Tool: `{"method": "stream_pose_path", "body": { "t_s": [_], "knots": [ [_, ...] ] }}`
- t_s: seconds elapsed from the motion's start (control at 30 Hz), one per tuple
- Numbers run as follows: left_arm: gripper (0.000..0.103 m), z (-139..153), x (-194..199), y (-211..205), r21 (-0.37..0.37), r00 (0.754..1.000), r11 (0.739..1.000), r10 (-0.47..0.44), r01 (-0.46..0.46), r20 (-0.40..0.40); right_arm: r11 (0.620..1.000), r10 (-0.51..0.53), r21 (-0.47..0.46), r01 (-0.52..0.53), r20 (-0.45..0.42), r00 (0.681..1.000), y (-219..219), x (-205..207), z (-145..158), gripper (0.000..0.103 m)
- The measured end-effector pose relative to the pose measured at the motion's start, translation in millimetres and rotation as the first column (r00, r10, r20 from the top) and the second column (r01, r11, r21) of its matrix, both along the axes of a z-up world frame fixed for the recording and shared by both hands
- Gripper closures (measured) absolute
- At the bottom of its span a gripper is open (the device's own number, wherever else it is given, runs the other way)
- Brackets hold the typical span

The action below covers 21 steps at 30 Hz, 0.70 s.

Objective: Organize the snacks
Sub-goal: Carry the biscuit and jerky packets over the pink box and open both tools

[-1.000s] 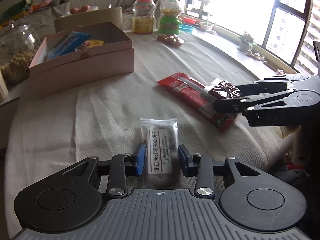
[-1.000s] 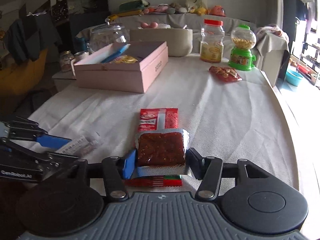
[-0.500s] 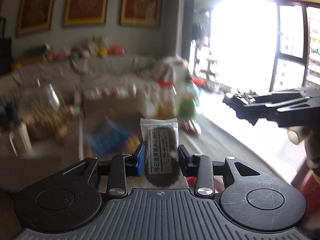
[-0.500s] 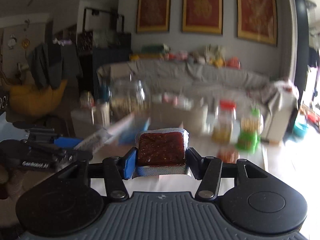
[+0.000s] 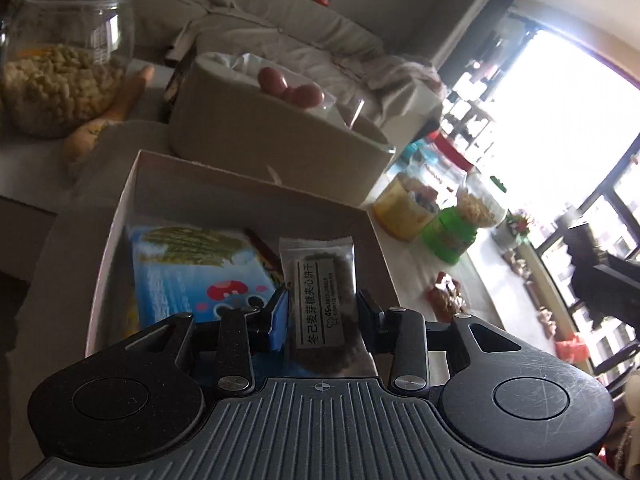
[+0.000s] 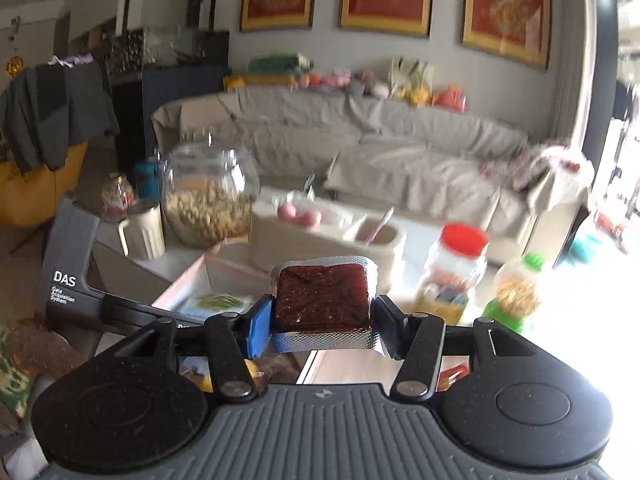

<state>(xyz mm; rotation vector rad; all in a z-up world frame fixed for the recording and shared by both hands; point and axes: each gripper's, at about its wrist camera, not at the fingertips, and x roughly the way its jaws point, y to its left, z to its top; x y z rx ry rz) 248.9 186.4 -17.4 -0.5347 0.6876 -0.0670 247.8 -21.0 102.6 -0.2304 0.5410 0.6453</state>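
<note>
My left gripper (image 5: 322, 314) is shut on a clear cookie packet with a white label (image 5: 320, 300) and holds it in the air over the open pink box (image 5: 134, 184). A blue snack packet (image 5: 192, 276) lies inside that box. My right gripper (image 6: 320, 320) is shut on a dark red snack block in a silver wrapper (image 6: 322, 298), raised above the table just short of the pink box (image 6: 188, 280). The left tool's grey body (image 6: 76, 276) shows at the left of the right wrist view. The right tool's dark body (image 5: 600, 292) sits at the right edge of the left wrist view.
Beyond the box stand a glass jar of snacks (image 5: 64, 80) and a beige tub with pink round items (image 5: 260, 128). A red-lidded jar (image 5: 408, 208), a green candy dispenser (image 5: 456, 236) and a small red packet (image 5: 446, 300) are on the tablecloth to the right.
Both grippers have risen off the tablecloth with their snacks and travelled toward the pink box. The left one has rolled and now hangs over the box.
</note>
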Motion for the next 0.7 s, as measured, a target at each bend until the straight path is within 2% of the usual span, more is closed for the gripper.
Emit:
{"method": "stream_pose_path", "body": {
  "t_s": [0.1, 0.17, 0.23, 0.37, 0.43, 0.47, 0.57, 0.63, 0.7],
  "knots": [
    [0.063, 8.5, -23.5, 16.9, -0.012, 0.993, 0.998, 0.063, -0.062, 0.101, 1.000, 0.030, 0.006, -0.029, -0.067, 0.997, 17.0, 18.3, -18.7, 0.049],
    [0.063, 16.7, -45.3, 23.9, 0.022, 0.978, 0.992, 0.121, -0.126, 0.170, 0.998, 0.053, 0.020, -0.051, -0.112, 0.992, 34.1, 31.8, -27.7, 0.049],
    [0.063, 22.2, -60.4, 29.1, 0.060, 0.969, 0.986, 0.140, -0.155, 0.202, 0.997, 0.075, 0.042, -0.070, -0.154, 0.985, 52.1, 45.0, -35.1, 0.049],
    [0.063, 23.1, -81.1, 33.2, 0.045, 0.970, 0.987, 0.142, -0.154, 0.199, 0.995, 0.090, 0.073, -0.075, -0.225, 0.970, 87.3, 69.1, -51.1, 0.049],
    [0.063, 20.7, -86.7, 27.9, 0.047, 0.975, 0.990, 0.123, -0.134, 0.188, 0.995, 0.090, 0.067, -0.074, -0.287, 0.954, 101.1, 81.5, -62.9, 0.044],
    [0.063, 18.5, -88.5, 23.8, 0.064, 0.978, 0.990, 0.110, -0.122, 0.176, 0.994, 0.103, 0.066, -0.086, -0.327, 0.940, 106.1, 86.4, -69.1, 0.038],
    [0.063, 12.1, -88.2, 8.0, 0.119, 0.984, 0.990, 0.062, -0.082, 0.165, 0.991, 0.132, 0.073, -0.112, -0.414, 0.901, 106.3, 94.2, -81.3, 0.035],
    [0.063, 8.7, -88.2, -1.9, 0.145, 0.986, 0.988, 0.027, -0.051, 0.167, 0.991, 0.135, 0.068, -0.118, -0.399, 0.907, 100.0, 91.4, -82.9, 0.032],
    [0.063, 6.7, -87.1, -8.7, 0.145, 0.986, 0.989, 0.004, -0.028, 0.168, 0.992, 0.126, 0.052, -0.115, -0.351, 0.928, 87.9, 86.6, -79.5, 0.030]
  ]
}}
